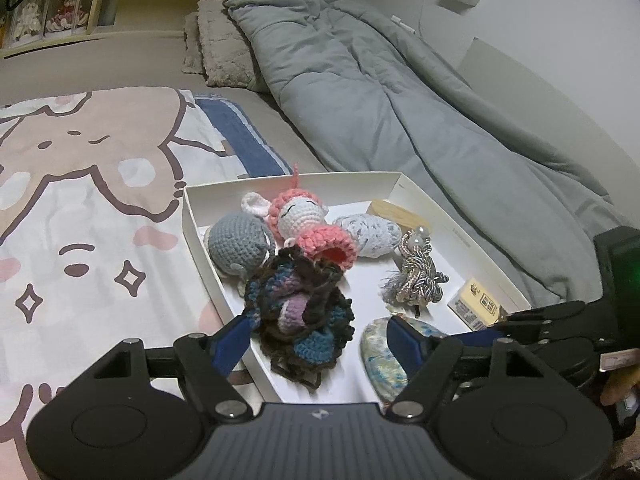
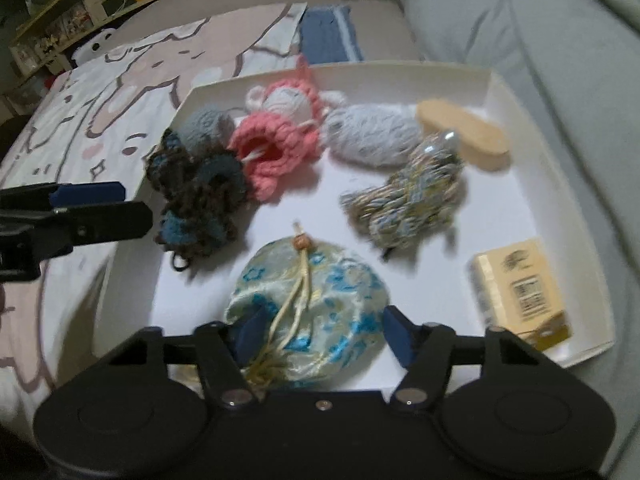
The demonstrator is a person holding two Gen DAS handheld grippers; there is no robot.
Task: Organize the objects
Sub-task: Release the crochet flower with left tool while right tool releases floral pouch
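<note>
A white shallow box (image 1: pixel 192 220) (image 2: pixel 560 184) lies on the bed and holds crochet toys. A dark brown, blue and purple crochet piece (image 1: pixel 300 312) (image 2: pixel 196 200) lies over the box's left rim. My left gripper (image 1: pixel 320 340) is open, its fingers on either side of this piece. A blue-patterned silk pouch (image 2: pixel 316 308) (image 1: pixel 380 352) lies at the box's near edge. My right gripper (image 2: pixel 320 332) is open, its fingers flanking the pouch. Also in the box are a grey crochet toy (image 1: pixel 240 244), a pink and white doll (image 1: pixel 304 216), a knotted cord tassel (image 1: pixel 416 276) and a small yellow packet (image 2: pixel 524 292).
The box sits on a cartoon-print blanket (image 1: pixel 88 208). A grey duvet (image 1: pixel 400 100) is heaped at the right, with a pillow (image 1: pixel 220 44) behind. A wooden shelf (image 1: pixel 60 8) runs along the back. A wooden block (image 2: pixel 464 136) lies in the box's far corner.
</note>
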